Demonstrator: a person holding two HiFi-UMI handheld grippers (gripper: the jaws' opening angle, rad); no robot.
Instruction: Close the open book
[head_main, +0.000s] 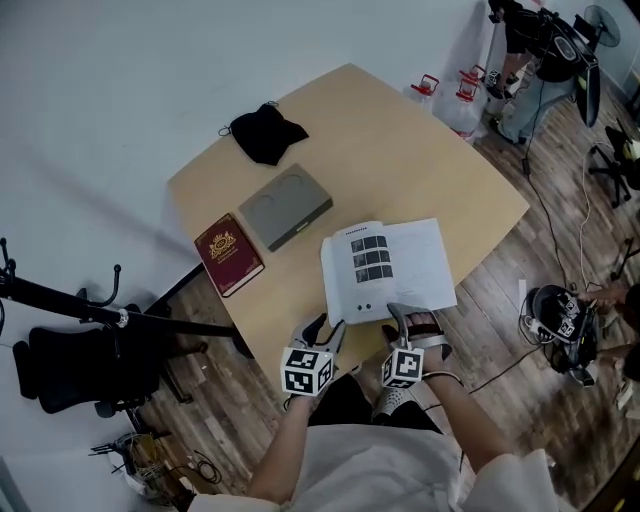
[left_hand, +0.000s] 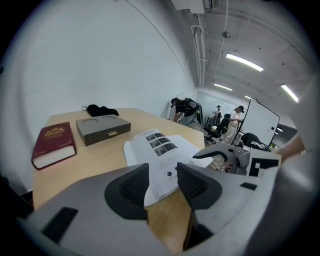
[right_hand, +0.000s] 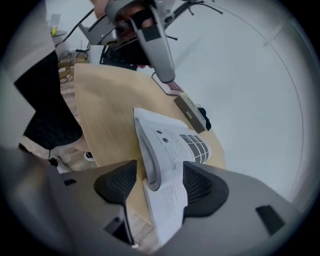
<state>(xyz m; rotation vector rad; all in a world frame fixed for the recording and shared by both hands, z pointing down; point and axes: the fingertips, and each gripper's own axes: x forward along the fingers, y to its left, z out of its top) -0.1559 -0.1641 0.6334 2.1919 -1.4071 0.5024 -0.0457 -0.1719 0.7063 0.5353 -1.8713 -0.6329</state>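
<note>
Your right claw (right_hand: 159, 177) stands wide open astride the near edge of the open book (head_main: 385, 268), which lies on the desk (head_main: 400, 160); your left claw (left_hand: 163, 176), half open, holds nothing. Grasping step, I'd judge: pinch, then fold over.

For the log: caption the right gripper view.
Right tongs open astride an edge of the open book on the table.

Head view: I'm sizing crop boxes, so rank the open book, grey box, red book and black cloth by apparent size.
1. open book, clearly largest
2. grey box
3. red book and black cloth: they look about alike, so I won't rank them.
</note>
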